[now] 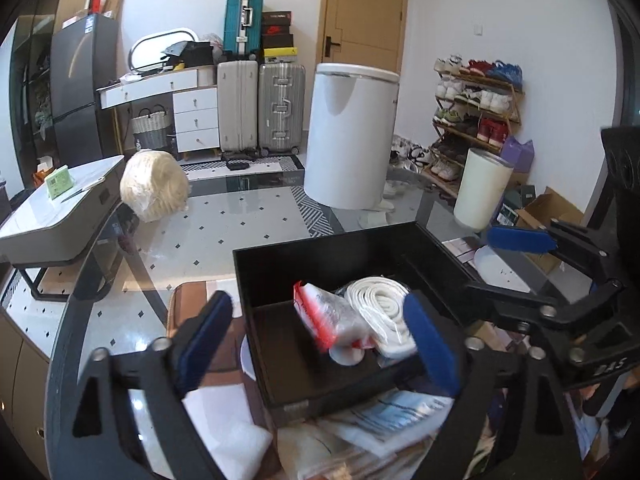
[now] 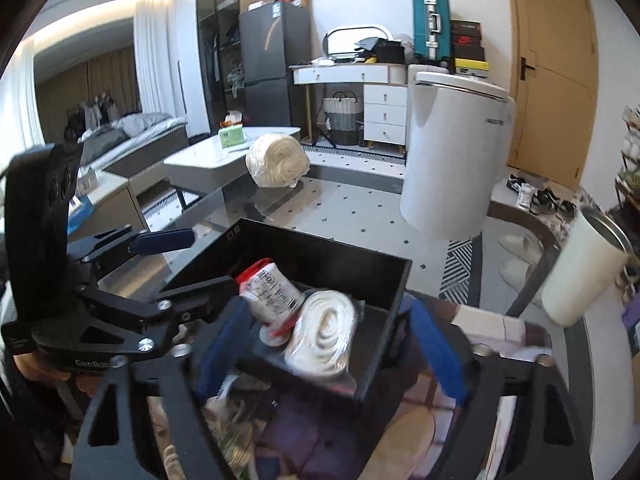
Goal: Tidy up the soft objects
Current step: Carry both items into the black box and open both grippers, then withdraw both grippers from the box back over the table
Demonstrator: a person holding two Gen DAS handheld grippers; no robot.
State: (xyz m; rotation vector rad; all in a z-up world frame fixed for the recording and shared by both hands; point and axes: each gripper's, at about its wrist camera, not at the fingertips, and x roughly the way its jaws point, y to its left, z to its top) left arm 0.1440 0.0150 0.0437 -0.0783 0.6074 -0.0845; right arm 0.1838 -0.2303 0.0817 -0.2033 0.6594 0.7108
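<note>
The white roll point(image 1: 380, 312) in clear wrap lies inside the black box point(image 1: 320, 256), toward its 3 o'clock side, touching the red-edged packet point(image 1: 332, 316) that leans against it at about 9 o'clock. Both sit loose on the box floor, apart from any pad, which suggests they were dropped there as sorted items. The box rests on the glass surface point(image 1: 224, 236), with more wrapped soft goods point(image 1: 384, 420) heaped just before its near wall at 6 o'clock, probably the pile yet to be sorted.

The left tool point(image 1: 316, 344) hangs over the near wall with its jaws spread wide, blue pads clear on either side of the packet and roll, gripping nothing. The right tool point(image 2: 332, 352) is likewise wide open and empty, straddling the box's near corner. Each tool shows in the other's view, off to the side.

Farther out at 11 o'clock a big yarn bundle point(image 1: 154, 184) sits on the surface's far edge, and a white cup point(image 1: 482, 192) stands at 2 o'clock.
</note>
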